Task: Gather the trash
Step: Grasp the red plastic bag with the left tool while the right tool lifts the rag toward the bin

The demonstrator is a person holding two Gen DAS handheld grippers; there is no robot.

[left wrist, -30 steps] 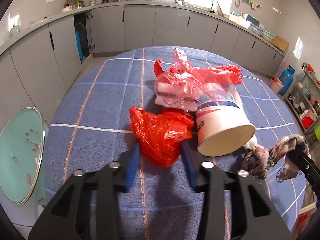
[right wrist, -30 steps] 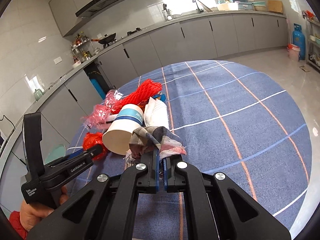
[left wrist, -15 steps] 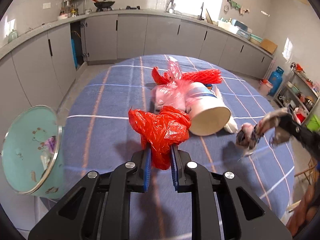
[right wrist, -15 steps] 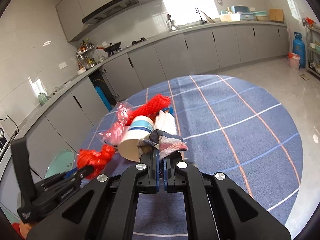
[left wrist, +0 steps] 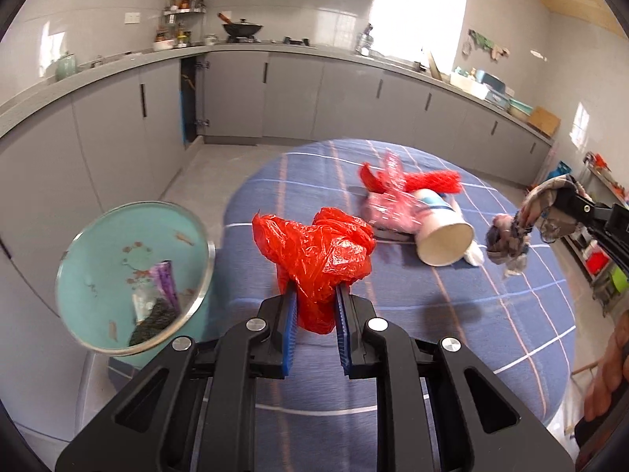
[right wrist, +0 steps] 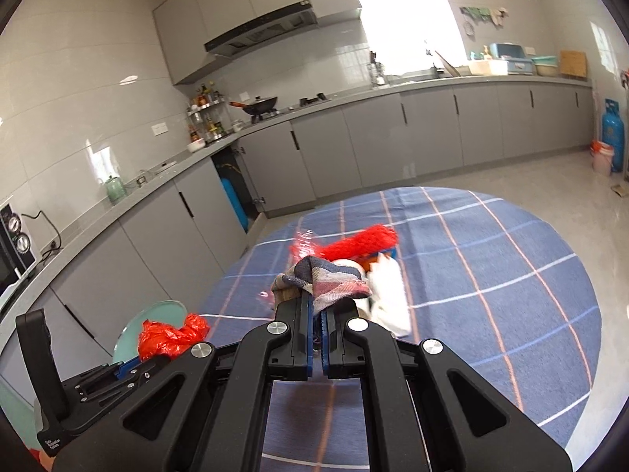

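My left gripper (left wrist: 314,306) is shut on a crumpled red plastic bag (left wrist: 318,251) and holds it up above the table's left edge, beside the open teal bin (left wrist: 118,259). The bag also shows in the right wrist view (right wrist: 169,336). My right gripper (right wrist: 317,316) is shut on a plaid cloth rag (right wrist: 326,281), lifted above the table; the rag shows at the right of the left wrist view (left wrist: 523,228). On the blue checked tablecloth (left wrist: 491,306) lie a paper cup (left wrist: 442,238) on its side, a pink plastic bag (left wrist: 389,204), red mesh netting (left wrist: 428,179) and a white tissue (right wrist: 389,299).
The teal bin holds a purple wrapper (left wrist: 167,285) and dark scraps. Grey kitchen cabinets (left wrist: 295,94) run behind the table. A blue gas cylinder (right wrist: 609,133) and a small bucket (right wrist: 601,157) stand on the floor at the far right.
My left gripper closed on the red bag, lifted it off the table and moved left toward the teal bin. My right gripper rose with the rag.
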